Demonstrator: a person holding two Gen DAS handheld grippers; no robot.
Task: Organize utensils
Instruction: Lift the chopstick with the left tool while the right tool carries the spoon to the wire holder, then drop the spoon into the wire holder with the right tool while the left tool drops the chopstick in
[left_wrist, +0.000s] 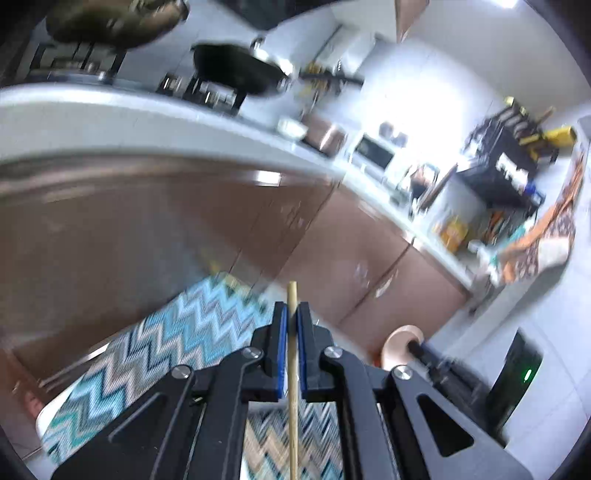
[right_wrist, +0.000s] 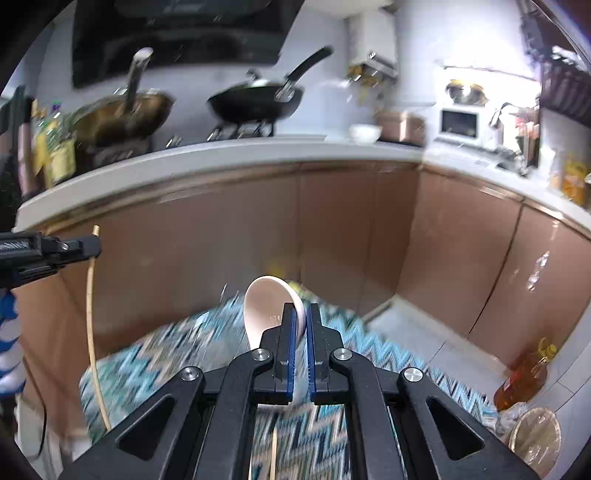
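Carrying both utensils level: left gripper (left_wrist: 291, 325) clamps a wooden chopstick (left_wrist: 292, 369) upright, right gripper (right_wrist: 300, 325) pinches a pale spoon (right_wrist: 267, 301) (bowl forward), over the zigzag mat (right_wrist: 332, 428), below the counter edge (right_wrist: 221, 155).

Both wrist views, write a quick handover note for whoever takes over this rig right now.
Left tool: shut on a chopstick, held upright.
Right tool: shut on a pale ceramic spoon, bowl pointing up and away.
Both are held in the air over the zigzag rug, below the countertop edge.
Done: both utensils picked up.
Left: put each in its place; no holder is visible here. Images are motion-blurred.
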